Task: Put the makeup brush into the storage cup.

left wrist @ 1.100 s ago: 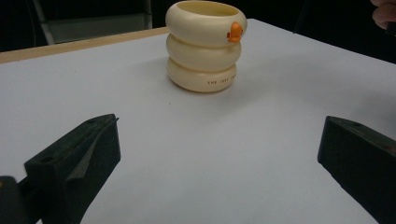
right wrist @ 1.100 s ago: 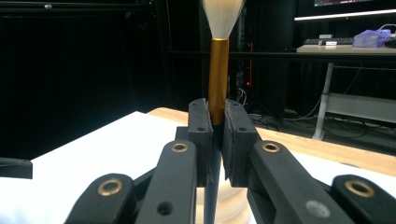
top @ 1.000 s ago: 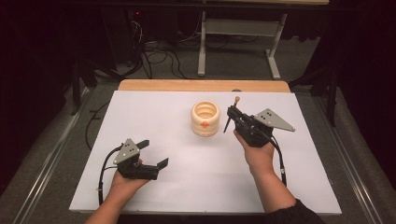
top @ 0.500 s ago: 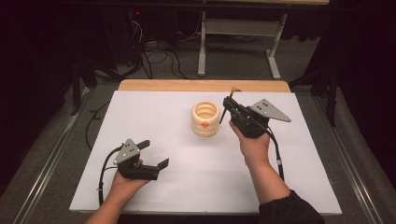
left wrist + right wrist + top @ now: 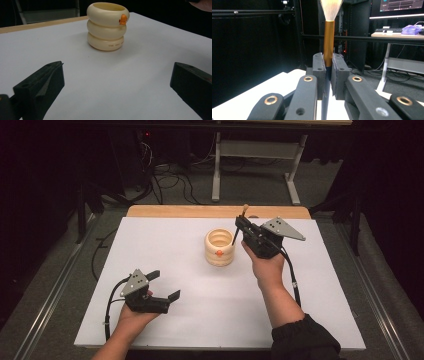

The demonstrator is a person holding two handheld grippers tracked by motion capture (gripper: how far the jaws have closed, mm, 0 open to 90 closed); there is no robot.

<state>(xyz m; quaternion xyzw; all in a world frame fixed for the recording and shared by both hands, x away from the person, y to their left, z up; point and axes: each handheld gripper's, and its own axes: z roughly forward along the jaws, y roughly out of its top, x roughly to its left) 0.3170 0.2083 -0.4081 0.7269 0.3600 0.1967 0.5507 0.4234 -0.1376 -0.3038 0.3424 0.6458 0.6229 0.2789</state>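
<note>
We hold a brush upright in the right gripper, its fingers clamped on the handle just below the copper-coloured ferrule, bristles up and the dark handle end pointing down. In the high view that gripper hangs just to the right of the cream ringed cup, which stands near the middle of the white bench, a little toward its far side, with an orange knob on its near face. The lower tip of the handle looks close to the cup's rim, though we cannot tell whether it is above the opening or just outside it. The left gripper rests low at the near left, fingers wide apart and holding nothing, well apart from the cup. The main risk we see is the handle catching the rim on the way down: the cup looks light and nothing steadies it, so a sideways push could tip or slide it. The grip also sits high on the brush, so a knock at the bottom could pivot it between the pads.
</note>
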